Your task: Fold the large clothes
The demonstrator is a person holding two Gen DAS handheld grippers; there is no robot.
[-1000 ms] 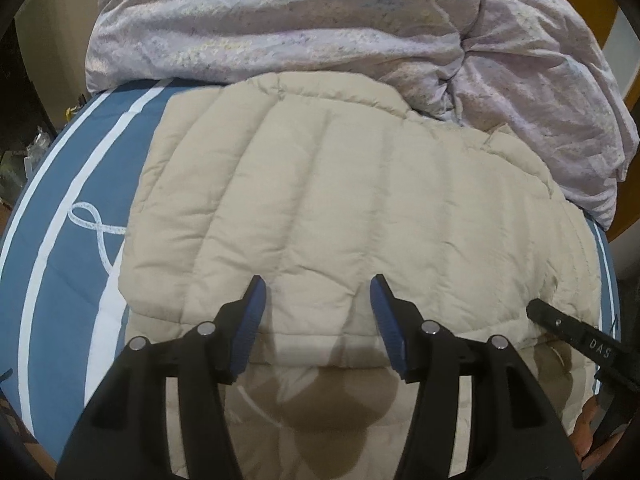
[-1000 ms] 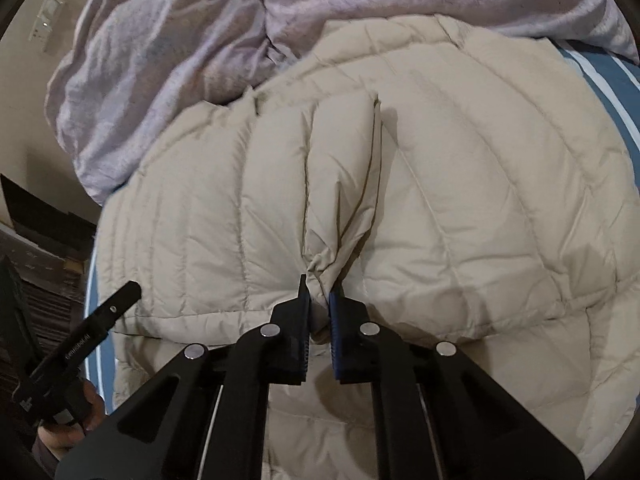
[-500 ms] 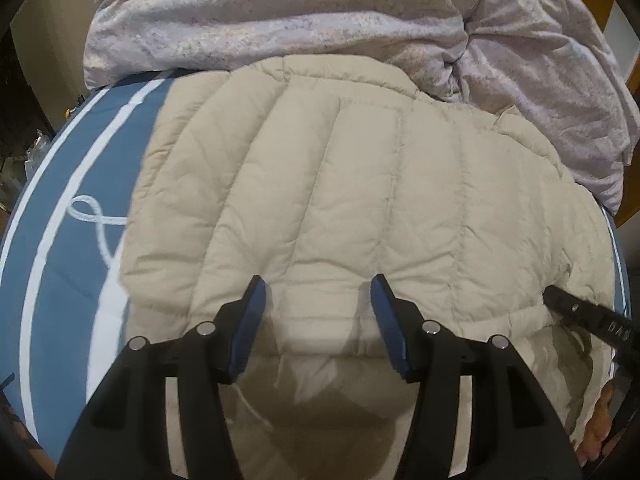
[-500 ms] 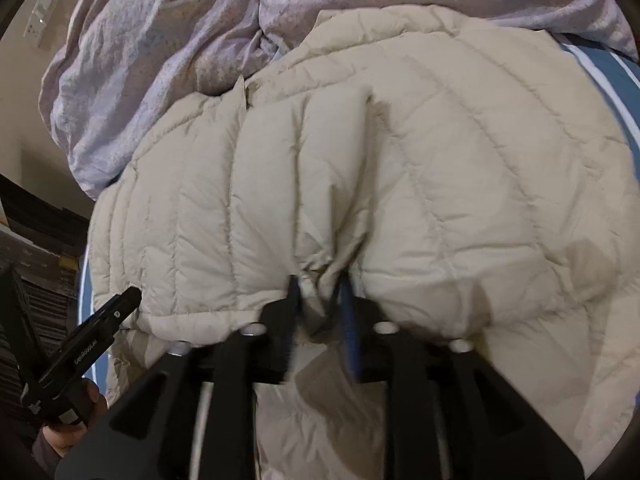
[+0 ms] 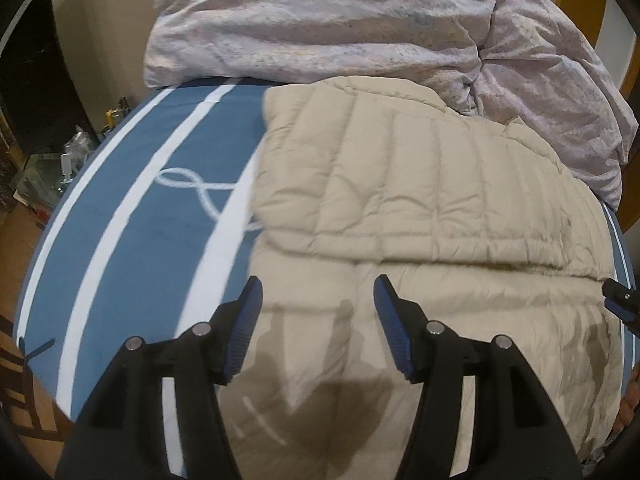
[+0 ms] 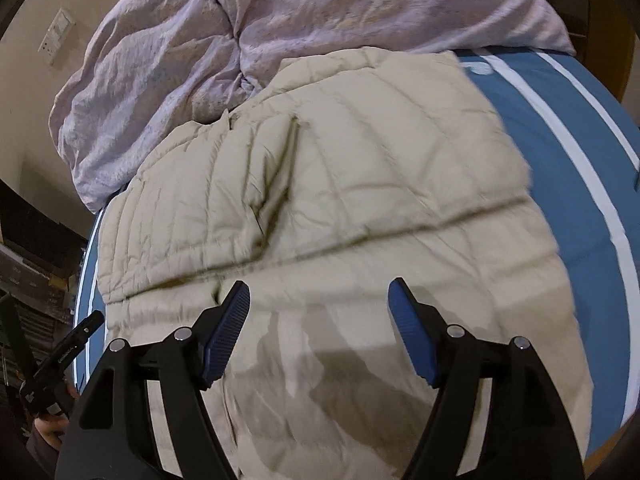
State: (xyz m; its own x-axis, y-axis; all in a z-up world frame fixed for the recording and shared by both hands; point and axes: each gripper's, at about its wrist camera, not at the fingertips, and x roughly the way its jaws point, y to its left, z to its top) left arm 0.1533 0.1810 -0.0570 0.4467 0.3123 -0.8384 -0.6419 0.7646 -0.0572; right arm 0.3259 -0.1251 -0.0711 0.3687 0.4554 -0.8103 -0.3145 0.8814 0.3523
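A beige quilted puffer jacket (image 5: 420, 184) (image 6: 340, 168) lies on the blue bed cover, its upper layer folded over the lower part with the fold's edge running across just beyond both grippers. My left gripper (image 5: 318, 280) hovers over the jacket's near left part. Its jaws are opening a little, and nothing is between them. My right gripper (image 6: 319, 283) hovers over the near right part. Its jaws are opening wide and stand clear of the fabric, which shows a loose ridge (image 6: 294, 136) further back.
A crumpled lilac duvet (image 5: 340, 20) (image 6: 280, 20) is piled along the far side, against the jacket. Blue bed cover with white stripes (image 5: 160, 220) (image 6: 580, 200) shows on both sides. Floor clutter (image 5: 68, 152) lies past the left bed edge. The other handle (image 6: 60, 360) shows at the lower left.
My right gripper has let go of the pinched jacket fold and opened. Both grippers have drawn back toward the near edge, and the folded layer now lies down.
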